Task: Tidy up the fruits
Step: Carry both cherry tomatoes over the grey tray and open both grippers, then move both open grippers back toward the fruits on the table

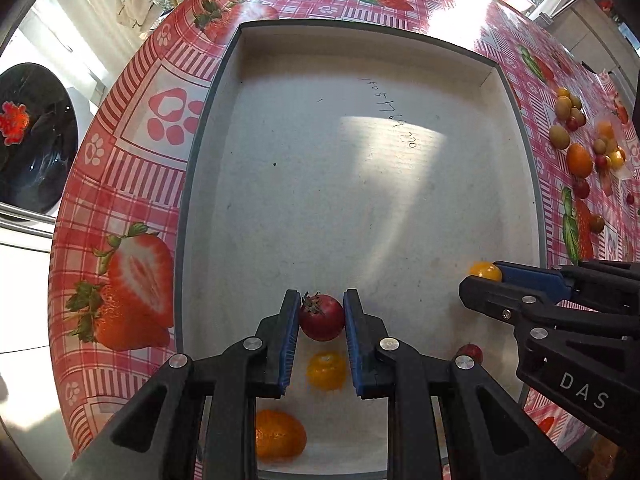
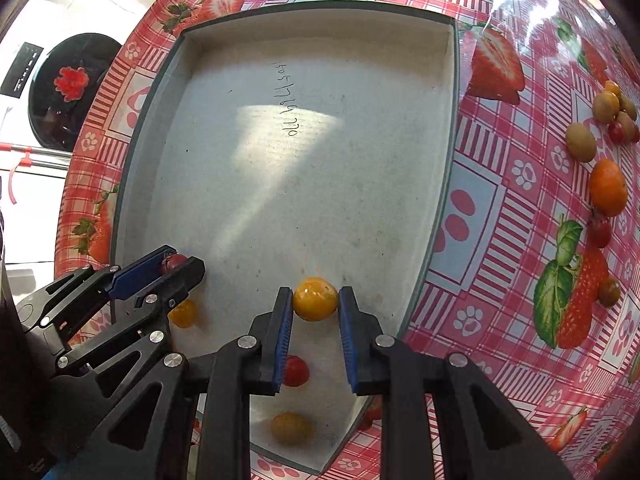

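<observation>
- The left hand-held gripper (image 1: 321, 316) holds a small dark-red cherry tomato with a green stem (image 1: 322, 317) between its blue-padded fingers, just above the floor of the shallow white cardboard tray with a dark rim (image 1: 182, 216).
- The right hand-held gripper (image 2: 315, 300) is closed on a round yellow cherry tomato (image 2: 315, 298), also over the near end of the tray.
- Already lying in the tray beneath the tools: a second yellow tomato (image 1: 326, 370), an orange mandarin-like fruit (image 1: 280, 434) and a small red tomato (image 2: 295, 370).
- Risk, as judged from here: both fruits are round and smooth, so a release from any height could send them rolling across the bare tray floor or into the pieces below.
- A harder squeeze could split the thin skins; the red tomato sits near the fingertips, where a slip seems likeliest.
- The two tools work close together over the same end, so a careless swing might knock one against the other.
- The surface wears a glossy red-and-white checked oilcloth printed with strawberries and paw marks (image 2: 500, 220), under strong sun glare.
- A loose heap of unsorted fruit (image 2: 608, 136), brownish-green, orange and red, waits on the cloth well apart from the tray.
- Beyond the edge stands a white appliance with a round dark door (image 1: 36, 140); bright windows lie further back.
</observation>
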Action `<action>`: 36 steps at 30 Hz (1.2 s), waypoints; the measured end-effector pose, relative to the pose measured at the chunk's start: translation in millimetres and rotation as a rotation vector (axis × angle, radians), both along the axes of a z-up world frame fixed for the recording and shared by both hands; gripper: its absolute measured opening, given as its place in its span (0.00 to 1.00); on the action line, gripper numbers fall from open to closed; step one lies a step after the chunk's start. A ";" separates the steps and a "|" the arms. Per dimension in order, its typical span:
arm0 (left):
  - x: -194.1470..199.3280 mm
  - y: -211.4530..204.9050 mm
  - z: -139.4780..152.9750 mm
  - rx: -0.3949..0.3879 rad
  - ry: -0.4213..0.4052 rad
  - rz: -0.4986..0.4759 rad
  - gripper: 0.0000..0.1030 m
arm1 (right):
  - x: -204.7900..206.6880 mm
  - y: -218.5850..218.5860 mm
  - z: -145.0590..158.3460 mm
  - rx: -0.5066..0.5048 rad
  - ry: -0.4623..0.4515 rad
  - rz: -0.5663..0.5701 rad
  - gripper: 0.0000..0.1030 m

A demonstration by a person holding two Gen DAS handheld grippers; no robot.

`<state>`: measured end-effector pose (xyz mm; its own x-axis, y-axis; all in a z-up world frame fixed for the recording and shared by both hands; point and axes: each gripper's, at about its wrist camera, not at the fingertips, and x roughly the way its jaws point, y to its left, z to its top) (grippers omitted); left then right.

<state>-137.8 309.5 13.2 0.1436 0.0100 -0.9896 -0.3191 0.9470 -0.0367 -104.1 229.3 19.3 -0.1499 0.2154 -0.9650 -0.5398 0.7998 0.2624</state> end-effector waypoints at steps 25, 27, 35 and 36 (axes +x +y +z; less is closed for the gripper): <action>7.3 -10.6 30.9 0.046 -0.024 -0.022 0.64 | 23.0 -48.4 50.7 0.138 -0.033 -0.124 0.81; 15.5 -22.1 37.1 0.046 -0.038 -0.046 0.64 | 29.4 -62.7 55.3 0.122 -0.049 -0.155 0.81; 47.7 -71.8 64.5 0.042 -0.109 -0.176 0.64 | 55.1 -148.1 49.2 0.020 -0.084 -0.322 0.81; 52.8 -79.8 67.4 0.039 -0.118 -0.194 0.64 | 57.8 -159.9 46.1 0.004 -0.081 -0.344 0.81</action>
<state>-85.0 229.7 80.6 0.2615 0.0085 -0.9652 -0.1269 0.9916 -0.0257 -46.3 69.5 65.4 0.0088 0.2440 -0.9697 -0.2583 0.9374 0.2335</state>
